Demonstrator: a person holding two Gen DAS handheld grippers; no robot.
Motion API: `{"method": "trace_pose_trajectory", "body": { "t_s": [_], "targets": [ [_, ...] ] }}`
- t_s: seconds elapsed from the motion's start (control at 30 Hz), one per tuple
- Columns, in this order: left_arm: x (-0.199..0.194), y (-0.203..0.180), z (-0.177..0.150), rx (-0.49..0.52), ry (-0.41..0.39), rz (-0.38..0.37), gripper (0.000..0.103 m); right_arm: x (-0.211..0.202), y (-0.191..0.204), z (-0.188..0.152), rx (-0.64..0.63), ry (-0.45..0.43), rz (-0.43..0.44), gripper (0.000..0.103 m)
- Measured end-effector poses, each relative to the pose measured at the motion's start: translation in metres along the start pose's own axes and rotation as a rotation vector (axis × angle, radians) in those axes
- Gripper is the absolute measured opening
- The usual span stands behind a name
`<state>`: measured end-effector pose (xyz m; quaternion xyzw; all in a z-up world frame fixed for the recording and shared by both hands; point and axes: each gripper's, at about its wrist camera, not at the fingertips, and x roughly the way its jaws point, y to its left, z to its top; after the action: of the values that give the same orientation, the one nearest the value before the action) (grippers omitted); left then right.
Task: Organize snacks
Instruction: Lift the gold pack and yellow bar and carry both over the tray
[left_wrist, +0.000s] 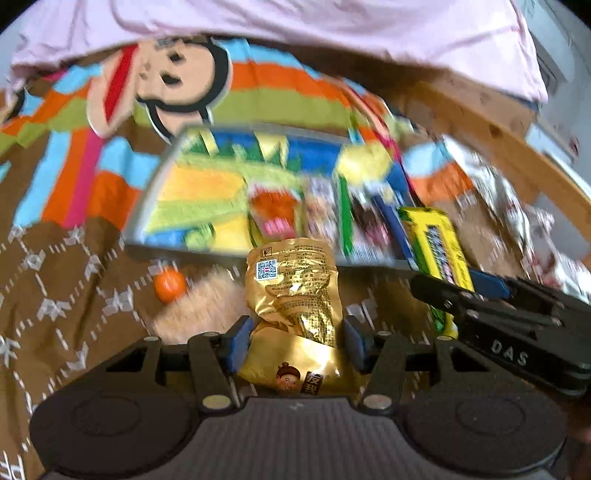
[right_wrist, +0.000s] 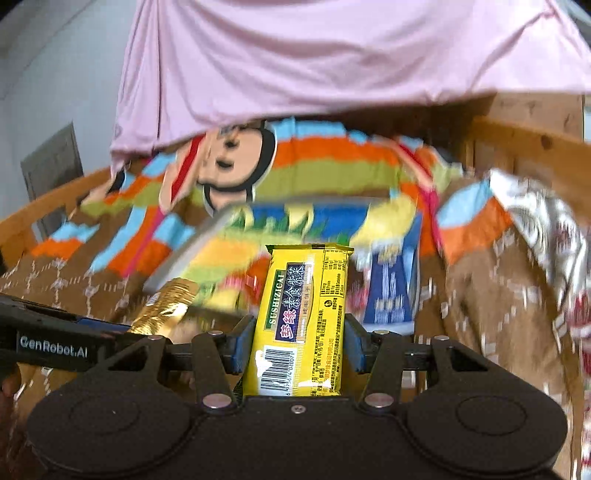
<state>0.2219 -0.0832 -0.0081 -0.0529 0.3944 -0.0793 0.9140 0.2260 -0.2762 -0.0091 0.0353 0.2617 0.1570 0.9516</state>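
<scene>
Crinkly gold foil snack pouch (left_wrist: 295, 291) is being pinched by half-open left gripper (left_wrist: 295, 343) jaws, yellow plastic seaweed packet (right_wrist: 303, 317) likewise by the right gripper (right_wrist: 299, 345), so either slick wrapper could be dropped short of the colourful tray (left_wrist: 155, 192).

Crinkled gold foil snack pouch (left_wrist: 291, 295) between blue pads of left gripper (left_wrist: 295, 343), sticking out ahead of it. Flat yellow plastic-wrapped snack bar (right_wrist: 306, 314) between pads of right gripper (right_wrist: 299, 347), standing lengthwise. Right gripper just right of left one, its bar (left_wrist: 436, 243) beside pouch. Grey-rimmed rectangular tray with striped lining (left_wrist: 155, 192) ahead of both, on patterned brown-and-striped blanket (left_wrist: 55, 295); blurred snack packets inside tray toward its right end. Small orange round fruit (left_wrist: 170, 286) on blanket, left of pouch, before tray's near rim. Silvery crumpled wrappers (right_wrist: 546, 229) on blanket right of tray. Curved wooden rail (left_wrist: 517, 147) behind blanket.
</scene>
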Motion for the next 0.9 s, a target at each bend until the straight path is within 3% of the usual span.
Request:
{"method": "trace_pose_trajectory", "body": {
  "t_s": [0.17, 0.43, 0.6, 0.9],
  "targets": [
    [0.012, 0.009, 0.035, -0.024, -0.111, 0.069, 0.057, 0.02, -0.008, 0.017, -0.013, -0.143, -0.039, 0.052],
    [0.061, 0.03, 0.078, -0.09, -0.234, 0.174, 0.058, 0.084, -0.038, 0.024, 0.057, -0.139, -0.109, 0.052],
    [0.098, 0.04, 0.085, -0.12, -0.232, 0.195, 0.058, 0.109, -0.045, 0.022, 0.099, -0.136, -0.107, 0.052],
    [0.129, 0.027, 0.066, -0.069, -0.198, 0.192, 0.058, 0.132, -0.047, 0.012, 0.144, -0.084, -0.091, 0.052]
  ]
}}
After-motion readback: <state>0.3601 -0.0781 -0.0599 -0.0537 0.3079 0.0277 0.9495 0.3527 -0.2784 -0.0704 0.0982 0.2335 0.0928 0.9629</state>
